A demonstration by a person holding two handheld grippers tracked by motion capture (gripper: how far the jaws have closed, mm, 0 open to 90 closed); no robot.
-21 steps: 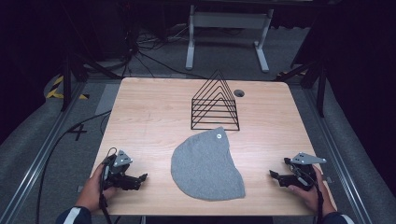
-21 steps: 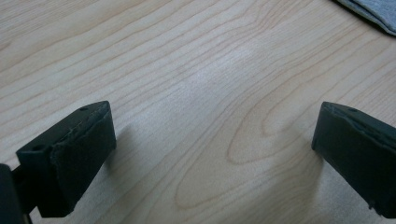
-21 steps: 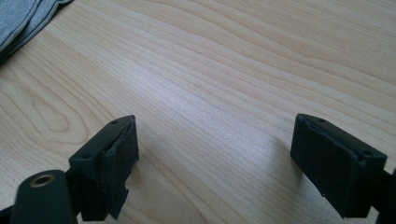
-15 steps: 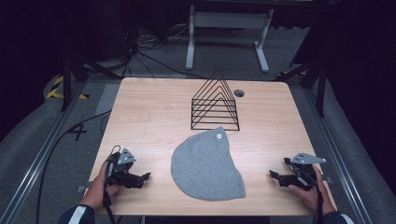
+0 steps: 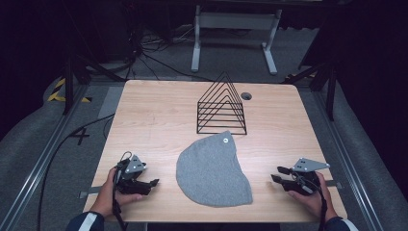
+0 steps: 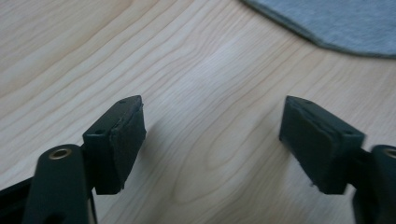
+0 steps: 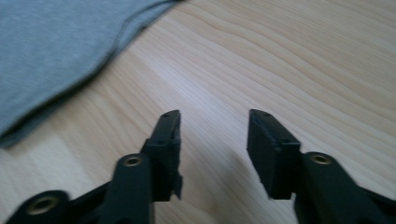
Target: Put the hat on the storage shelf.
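Left gripper (image 5: 153, 182) low over the table (image 5: 159, 120), jaws spread, nothing between them. Right gripper (image 5: 276, 174) likewise parted and empty. Grey knit cap (image 5: 211, 168) lies flat between the two, just beyond each set of jaw tips, near but untouched; its hem shows ahead and to the right in the left gripper view (image 6: 336, 23), ahead-left in the right gripper view (image 7: 56, 51). Likely soft, light, floppy, would sag and bunch; best pinched at the hem edge, probably both sides. Farther off behind the cap, black wire rack (image 5: 221, 108).
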